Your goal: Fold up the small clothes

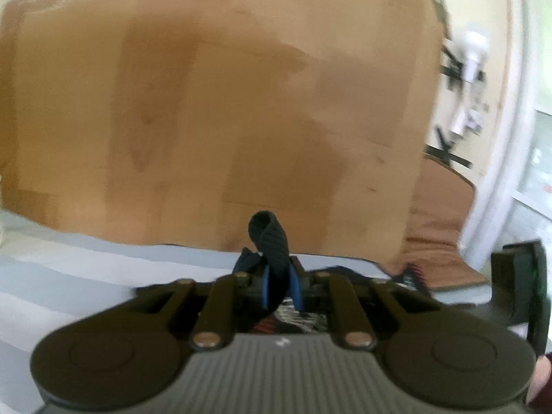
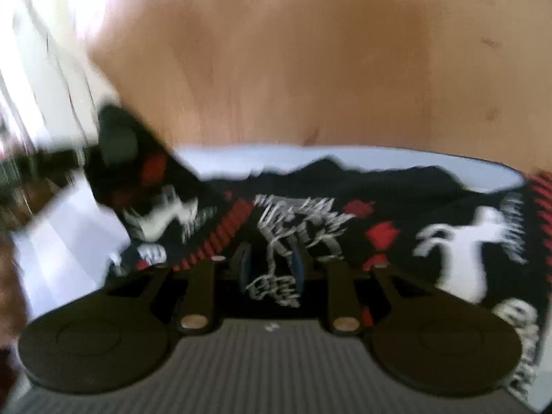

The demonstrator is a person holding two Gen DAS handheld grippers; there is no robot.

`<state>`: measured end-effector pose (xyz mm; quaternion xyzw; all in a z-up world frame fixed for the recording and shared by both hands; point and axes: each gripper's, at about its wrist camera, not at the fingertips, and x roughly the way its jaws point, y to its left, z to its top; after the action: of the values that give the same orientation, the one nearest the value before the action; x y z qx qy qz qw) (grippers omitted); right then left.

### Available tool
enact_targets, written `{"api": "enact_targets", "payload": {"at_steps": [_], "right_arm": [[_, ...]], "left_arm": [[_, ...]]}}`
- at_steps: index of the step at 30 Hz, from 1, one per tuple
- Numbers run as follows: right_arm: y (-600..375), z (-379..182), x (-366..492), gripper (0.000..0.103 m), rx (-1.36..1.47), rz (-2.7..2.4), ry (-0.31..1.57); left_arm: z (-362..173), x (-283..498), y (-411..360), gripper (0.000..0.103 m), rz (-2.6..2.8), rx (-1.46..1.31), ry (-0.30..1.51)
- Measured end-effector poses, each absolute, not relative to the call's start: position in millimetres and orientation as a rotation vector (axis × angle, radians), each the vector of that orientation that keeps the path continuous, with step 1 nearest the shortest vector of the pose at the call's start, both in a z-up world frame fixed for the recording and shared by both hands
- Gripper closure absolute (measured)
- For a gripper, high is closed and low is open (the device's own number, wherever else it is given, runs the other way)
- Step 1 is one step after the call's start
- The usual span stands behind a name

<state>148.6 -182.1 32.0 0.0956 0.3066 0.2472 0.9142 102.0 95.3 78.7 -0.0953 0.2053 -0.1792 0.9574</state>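
Observation:
A small black garment (image 2: 345,214) with white ghost prints and red marks lies over a pale blue-and-white striped cloth (image 2: 310,158). My left gripper (image 1: 279,288) is shut on a dark ribbed fold of the garment (image 1: 270,238), which sticks up between its blue pads. My right gripper (image 2: 272,269) is shut on the printed fabric at the garment's near edge. The other gripper shows as a dark blurred shape (image 2: 117,141) at the left of the right wrist view, and at the right edge of the left wrist view (image 1: 524,283).
A wooden table top (image 1: 241,103) fills the space beyond the striped cloth (image 1: 86,269). A chair with a brown cushion (image 1: 438,227) and a white wall with window frame (image 1: 517,138) stand to the right. Both views are motion-blurred.

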Motion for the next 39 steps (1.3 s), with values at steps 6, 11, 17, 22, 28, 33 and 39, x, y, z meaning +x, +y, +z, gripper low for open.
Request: {"api": "enact_targets", "payload": {"at_steps": [6, 11, 17, 22, 28, 33, 39], "right_arm": [[-297.0, 23.7, 105.7, 0.067, 0.555, 0.317, 0.484], [-346.4, 10.0, 91.5, 0.064, 0.71, 0.234, 0.433], [-340.1, 13.5, 88.5, 0.061, 0.673, 0.282, 0.422], [-296.6, 24.7, 104.1, 0.039, 0.536, 0.405, 0.503], [-221.7, 20.2, 133.1, 0.077, 0.23, 0.438, 0.68], [-234.4, 46.6, 116.0, 0.094, 0.18, 0.402, 0.562], [-284.8, 41.4, 111.3, 0.055, 0.2, 0.165, 0.51]], "left_arm": [[86.5, 127.8, 31.2, 0.091, -0.439, -0.131, 0.469], [76.5, 142.9, -39.7, 0.024, -0.537, 0.005, 0.573], [95.8, 135.7, 17.3, 0.009, -0.416, -0.101, 0.493], [75.7, 158.4, 85.9, 0.016, -0.241, -0.319, 0.605], [48.0, 162.4, 87.2, 0.016, -0.223, -0.337, 0.656], [39.9, 167.6, 76.8, 0.014, -0.235, -0.328, 0.679], [30.7, 174.3, 53.9, 0.013, -0.264, -0.308, 0.72]]}}
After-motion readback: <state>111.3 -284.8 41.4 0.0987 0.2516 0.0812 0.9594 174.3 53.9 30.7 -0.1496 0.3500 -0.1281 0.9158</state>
